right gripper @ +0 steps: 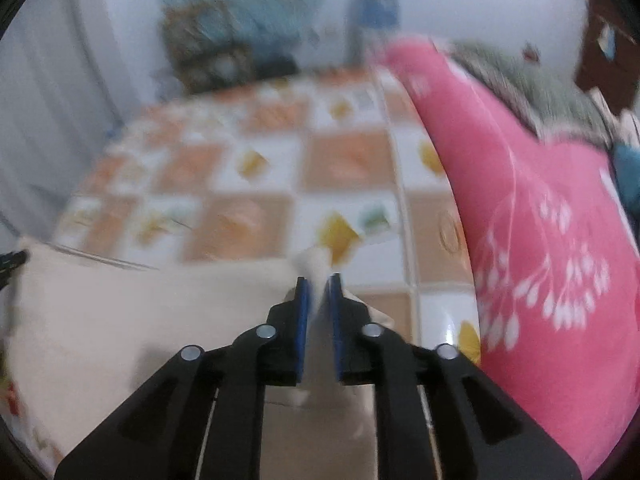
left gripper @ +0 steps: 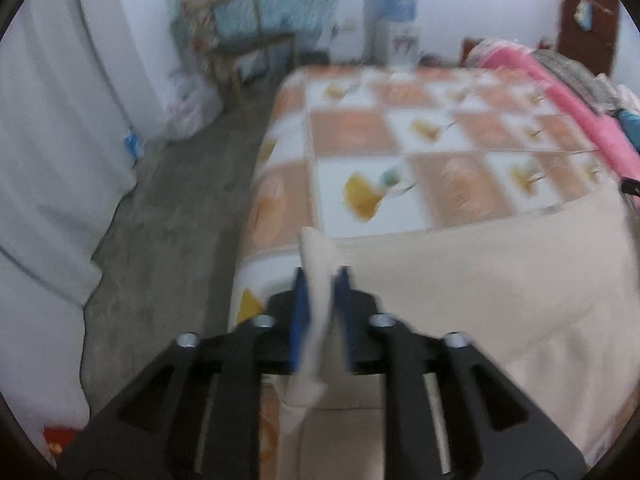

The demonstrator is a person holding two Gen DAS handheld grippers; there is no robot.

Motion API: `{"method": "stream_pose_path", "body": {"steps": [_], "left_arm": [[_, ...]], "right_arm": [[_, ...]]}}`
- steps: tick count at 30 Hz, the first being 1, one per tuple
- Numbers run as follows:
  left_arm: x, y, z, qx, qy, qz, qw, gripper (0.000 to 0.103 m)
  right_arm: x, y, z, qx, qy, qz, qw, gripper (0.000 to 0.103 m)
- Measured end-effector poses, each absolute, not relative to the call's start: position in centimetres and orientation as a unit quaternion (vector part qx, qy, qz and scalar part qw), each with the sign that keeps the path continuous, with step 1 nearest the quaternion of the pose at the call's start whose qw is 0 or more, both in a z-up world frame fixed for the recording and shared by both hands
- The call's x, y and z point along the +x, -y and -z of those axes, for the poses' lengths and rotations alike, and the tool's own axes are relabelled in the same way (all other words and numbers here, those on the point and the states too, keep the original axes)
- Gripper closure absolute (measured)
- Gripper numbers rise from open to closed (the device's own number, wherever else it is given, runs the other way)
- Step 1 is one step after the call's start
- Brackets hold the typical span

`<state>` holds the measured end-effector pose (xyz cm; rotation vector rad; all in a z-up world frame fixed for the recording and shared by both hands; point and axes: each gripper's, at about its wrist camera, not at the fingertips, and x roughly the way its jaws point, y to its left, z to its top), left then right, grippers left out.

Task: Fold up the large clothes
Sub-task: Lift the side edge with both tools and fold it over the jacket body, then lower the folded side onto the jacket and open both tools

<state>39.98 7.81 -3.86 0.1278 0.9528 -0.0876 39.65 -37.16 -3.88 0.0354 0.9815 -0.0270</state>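
Mid-fold: I have the left tool [left gripper: 322,276] loosely, the right tool [right gripper: 319,282] narrowly around cloth [left gripper: 480,264] corners over the bed [left gripper: 360,128]; folds remain.

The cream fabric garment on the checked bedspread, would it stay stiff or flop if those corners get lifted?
Probably floppy: the cream fabric garment bunches into a soft crumpled tuft between the left gripper pads, and likewise at the right gripper. Likely light, since it drapes thin and flat over the checked bedspread. It would probably sag between the two held corners.
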Motion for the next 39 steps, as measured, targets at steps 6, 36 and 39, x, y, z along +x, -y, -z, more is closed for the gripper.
{"method": "stream_pose_path", "body": {"steps": [6,36,39], "left_arm": [[37.2,-11.5,0.4,-0.001,-0.414,0.015,0.910,0.069],[19.3,-3.0,3.8,0.036,-0.448,0.073,0.890,0.020],[17.1,-2.9,1.8,0.015,-0.428,0.062,0.901,0.013]], "right_arm": [[34.8,39.1,0.9,0.046,-0.421,0.017,0.906,0.090],[18.4,32.3,2.8,0.053,-0.483,0.000,0.874,0.053],[15.5,30.6,1.0,0.042,-0.458,0.001,0.888,0.029]]}}
